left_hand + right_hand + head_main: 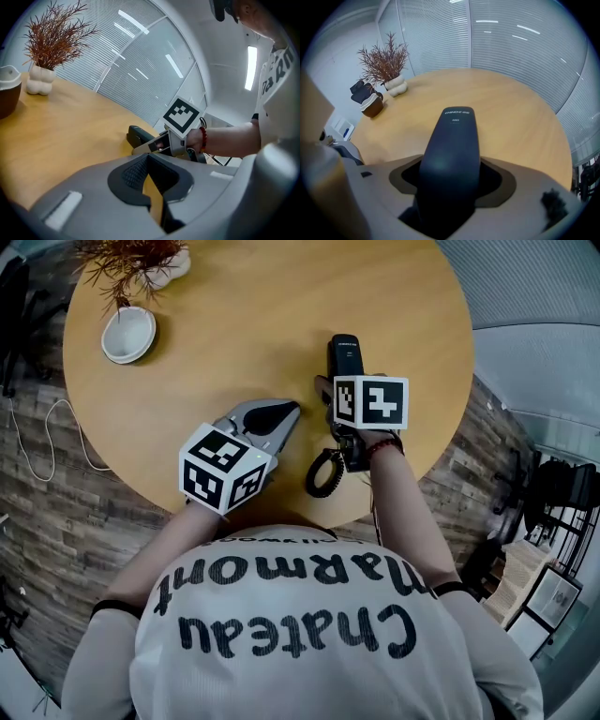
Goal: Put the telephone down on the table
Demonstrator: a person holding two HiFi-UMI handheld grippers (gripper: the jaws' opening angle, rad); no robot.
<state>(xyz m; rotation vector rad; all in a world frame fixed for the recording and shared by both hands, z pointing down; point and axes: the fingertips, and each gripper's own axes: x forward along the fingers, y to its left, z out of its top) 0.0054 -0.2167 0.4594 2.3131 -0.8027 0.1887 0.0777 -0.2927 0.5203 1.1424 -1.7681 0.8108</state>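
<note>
A black telephone handset (345, 354) lies lengthwise between the jaws of my right gripper (342, 388), which is shut on it over the round wooden table (234, 296). In the right gripper view the handset (451, 154) points toward the table's far side. From the left gripper view the handset (138, 136) sits low over the wood; whether it touches I cannot tell. Its coiled black cord (323, 474) loops by the table's near edge. My left gripper (279, 412) rests to the handset's left, shut with nothing in it.
A white-topped brown bowl (128, 334) and a dried red plant in a white vase (141, 261) stand at the table's far left. The table's rim runs just in front of the person. Slatted glass walls surround the table.
</note>
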